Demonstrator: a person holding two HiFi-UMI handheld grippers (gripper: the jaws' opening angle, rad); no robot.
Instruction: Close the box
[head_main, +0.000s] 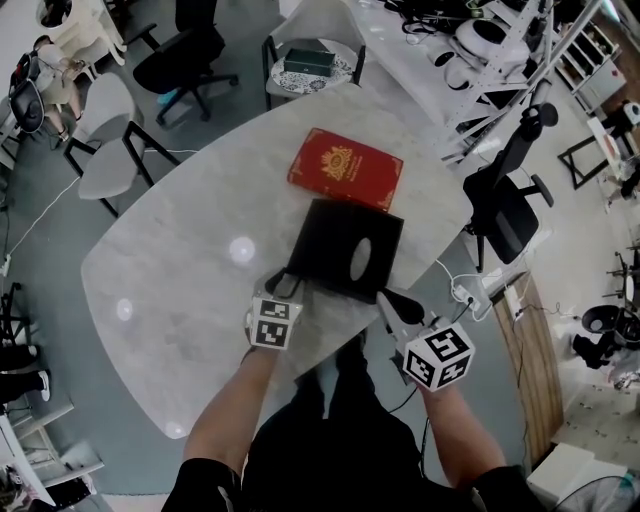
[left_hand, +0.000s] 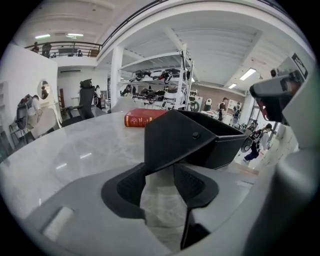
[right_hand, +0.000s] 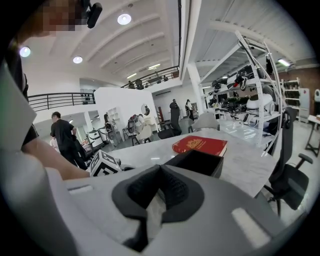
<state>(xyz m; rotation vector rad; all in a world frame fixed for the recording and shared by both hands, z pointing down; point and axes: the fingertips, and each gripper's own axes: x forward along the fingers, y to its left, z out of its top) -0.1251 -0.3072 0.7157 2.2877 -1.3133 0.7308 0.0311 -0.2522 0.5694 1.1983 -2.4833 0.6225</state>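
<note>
**While the box stands open, two grippers hover at its near side**

Though the angle hides part of it, the black box sits by the near edge of the surface, toward the right end. A red book lies just beyond it, perhaps touching. The left gripper is at the box's near left corner. Its fingers are released and spread, with a raised black flap just past their tips, not pinched. The right gripper is at the near right corner, its fingers clenched together on nothing.
</note>
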